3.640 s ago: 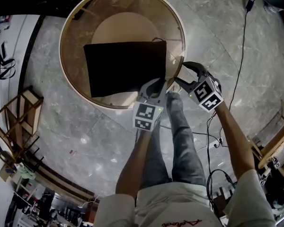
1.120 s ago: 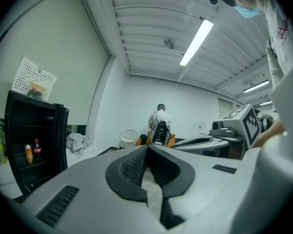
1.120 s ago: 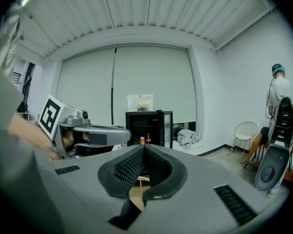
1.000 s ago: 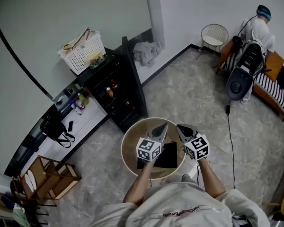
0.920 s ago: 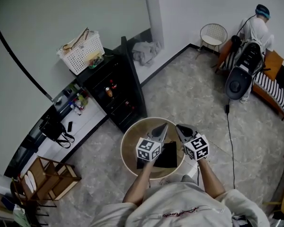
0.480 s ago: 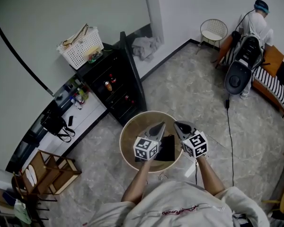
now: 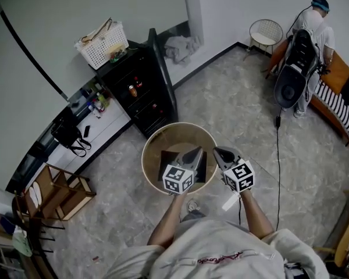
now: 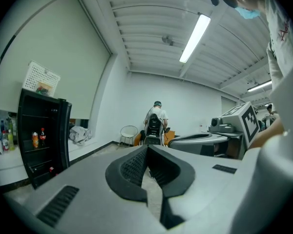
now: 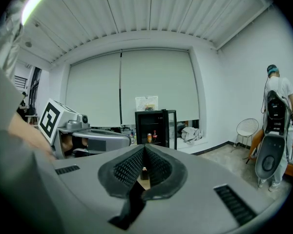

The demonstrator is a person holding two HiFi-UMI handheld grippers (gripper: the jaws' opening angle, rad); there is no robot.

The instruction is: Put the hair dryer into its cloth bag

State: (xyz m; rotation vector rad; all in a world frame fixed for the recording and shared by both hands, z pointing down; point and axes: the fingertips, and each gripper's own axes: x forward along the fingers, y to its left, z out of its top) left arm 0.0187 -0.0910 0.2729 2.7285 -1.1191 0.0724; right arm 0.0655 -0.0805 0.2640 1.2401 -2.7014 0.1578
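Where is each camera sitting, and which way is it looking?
Head view: on the person's head, looking down at the round table and cloth bag; forearms, left gripper, right gripper show.
Left gripper view: on the left gripper, facing a far person; shut jaws, right gripper show.
Right gripper view: on the right gripper, facing the black cabinet; shut jaws, left gripper show.
Shared: all three see that cabinet.

The round tabletop (image 7: 180, 133) stands on a grey stone floor (image 7: 232, 103) and carries a flat black bag (image 7: 167, 158), which lies near its middle, a little toward 6 o'clock. On the floor around it, a black cabinet (image 7: 145, 92) stands just beside the tabletop at 11 o'clock. A white chair (image 7: 266, 31) sits well apart at 1 o'clock, a wooden rack (image 7: 58, 190) at 8 o'clock, and a thin cable (image 7: 277, 150) runs at 3 o'clock.
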